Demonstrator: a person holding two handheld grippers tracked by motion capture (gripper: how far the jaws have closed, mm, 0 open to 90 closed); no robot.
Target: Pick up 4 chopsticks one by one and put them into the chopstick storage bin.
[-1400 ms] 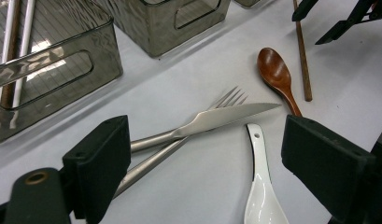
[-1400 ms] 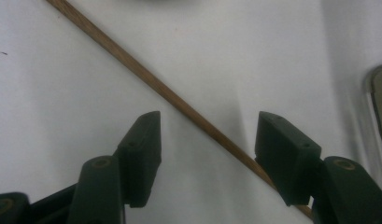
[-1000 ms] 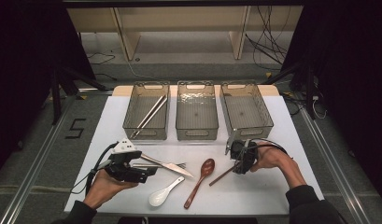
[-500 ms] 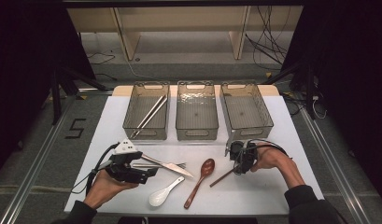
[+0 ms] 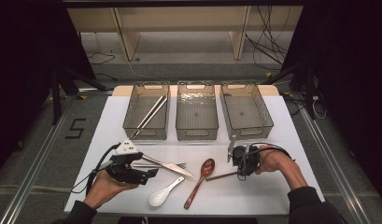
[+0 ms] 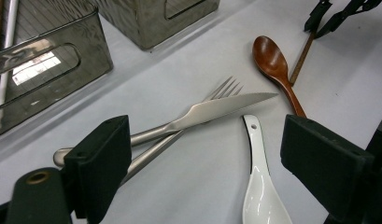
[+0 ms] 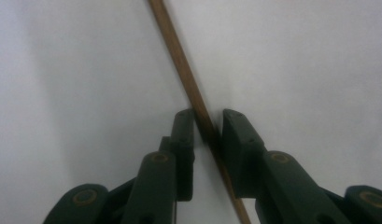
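Note:
A thin brown wooden stick lies on the white table and runs up between the jaws of my right gripper. Those jaws have just been closing; they stand narrow, with a sliver of gap still beside the stick. In the high view my right gripper points down over the stick, right of a brown wooden spoon. My left gripper stands open and empty near a knife, a fork and a white ceramic spoon.
Three clear bins stand in a row at the back: the left bin holds metal chopsticks; the middle bin and right bin look bare. The table's front edge is close to both hands.
The right gripper's jaws have drawn in around the brown stick. Both hands have stayed almost where they were, and the cutlery has not shifted.

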